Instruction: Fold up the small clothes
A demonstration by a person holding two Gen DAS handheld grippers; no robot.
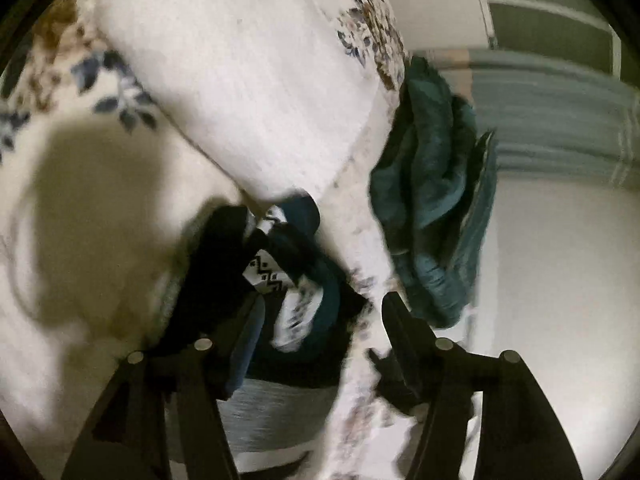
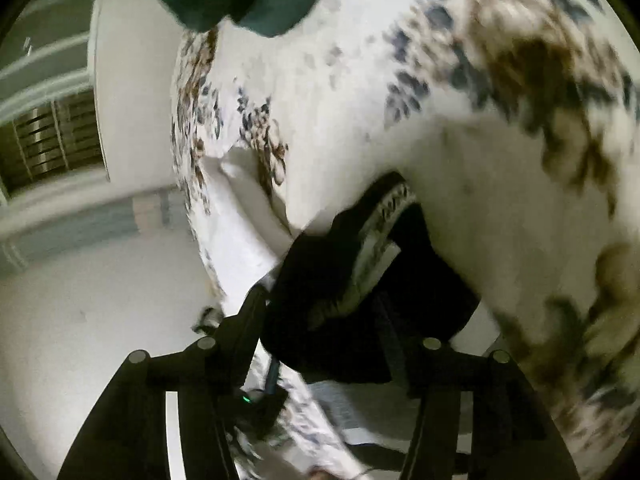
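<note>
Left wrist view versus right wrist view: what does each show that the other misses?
Only the left wrist view shows the white folded towel and the grey cloth between the left gripper's open fingers. Only the right wrist view shows the slatted vent and a green light. Both show the floral bedspread, the teal garment and the dark patterned garment.

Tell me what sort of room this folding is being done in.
Most likely a bedroom. The clothes lie on a floral bedspread that drapes over an edge like a bed's, with a plain white pillow on it. A teal garment hangs off the side above a pale floor.
</note>
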